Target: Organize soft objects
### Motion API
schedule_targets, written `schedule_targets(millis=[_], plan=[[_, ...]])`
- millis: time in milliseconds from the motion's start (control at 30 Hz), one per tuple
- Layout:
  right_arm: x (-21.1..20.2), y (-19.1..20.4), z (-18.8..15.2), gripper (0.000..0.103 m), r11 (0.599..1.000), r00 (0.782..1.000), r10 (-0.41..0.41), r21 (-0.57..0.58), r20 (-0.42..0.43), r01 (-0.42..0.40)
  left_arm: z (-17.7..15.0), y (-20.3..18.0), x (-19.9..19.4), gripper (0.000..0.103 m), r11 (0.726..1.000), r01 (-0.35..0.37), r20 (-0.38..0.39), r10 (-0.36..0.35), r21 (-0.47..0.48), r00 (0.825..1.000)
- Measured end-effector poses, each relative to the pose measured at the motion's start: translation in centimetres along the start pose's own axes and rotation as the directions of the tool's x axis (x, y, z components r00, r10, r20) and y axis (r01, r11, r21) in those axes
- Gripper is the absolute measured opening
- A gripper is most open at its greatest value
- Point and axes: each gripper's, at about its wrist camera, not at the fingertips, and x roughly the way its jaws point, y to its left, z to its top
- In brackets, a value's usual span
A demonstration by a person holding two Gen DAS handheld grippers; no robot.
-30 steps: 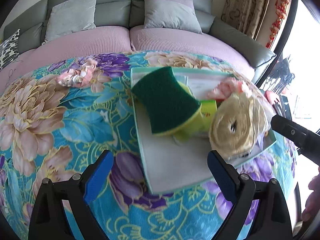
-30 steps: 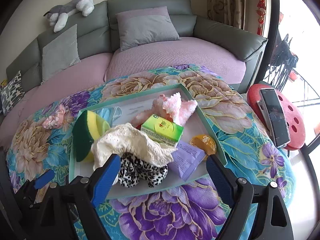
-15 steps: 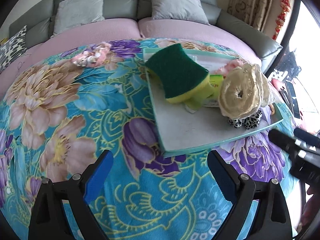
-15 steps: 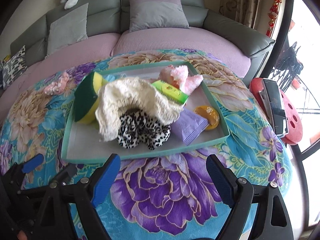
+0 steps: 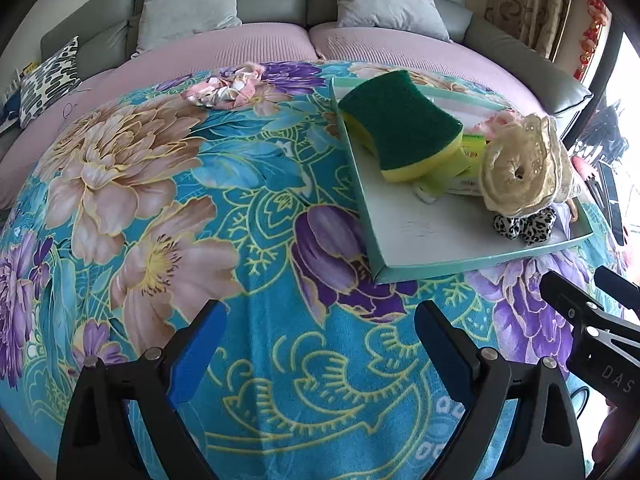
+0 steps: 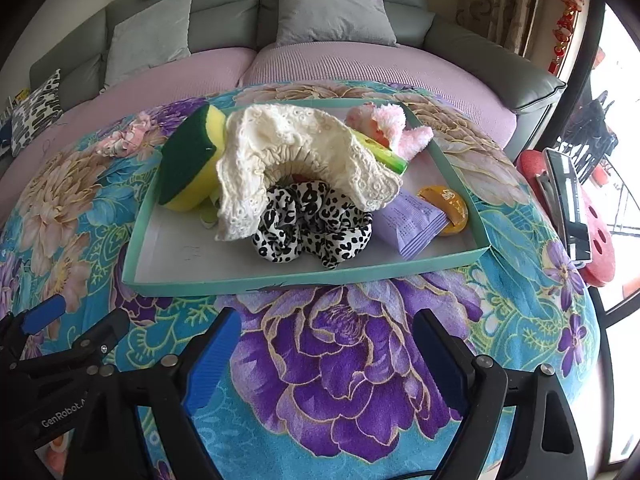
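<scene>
A teal-rimmed tray [image 6: 304, 278] lies on the floral blanket and holds a green-and-yellow sponge [image 6: 188, 164], a cream lace scrunchie [image 6: 296, 148], a leopard-print scrunchie [image 6: 308, 224], a pink fluffy item [image 6: 384, 124], a green box [image 6: 384, 152], a purple packet [image 6: 412, 220] and an orange packet [image 6: 444, 204]. A pink floral scrunchie [image 5: 226, 90] lies on the blanket left of the tray [image 5: 436, 268]. My right gripper [image 6: 326, 354] hangs open over the blanket, short of the tray's near rim. My left gripper [image 5: 320, 350] is open too, nothing between its fingers, near the tray's left corner.
The blanket [image 6: 340, 360] covers a round table. Behind it runs a grey sofa with a pink seat cover [image 6: 360, 60] and cushions. A red stool [image 6: 596, 216] with a phone [image 6: 568, 204] stands at the right, by the window.
Both grippers drew back and lower from the tray, which now sits farther up in each view. Their jaws stayed wide open. Nothing on the tray moved.
</scene>
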Motion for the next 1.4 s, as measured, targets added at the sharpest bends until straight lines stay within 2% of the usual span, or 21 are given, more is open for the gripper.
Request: schedule_targets(millis=[1400], plan=[[1.3, 0.1, -0.4, 0.090, 1.000, 0.999, -0.006, -0.009, -0.045, 0.005, -0.3, -0.8, 0.0, 0.095, 0.998, -0.004, 0.002, 0.003, 0.066, 1.000]])
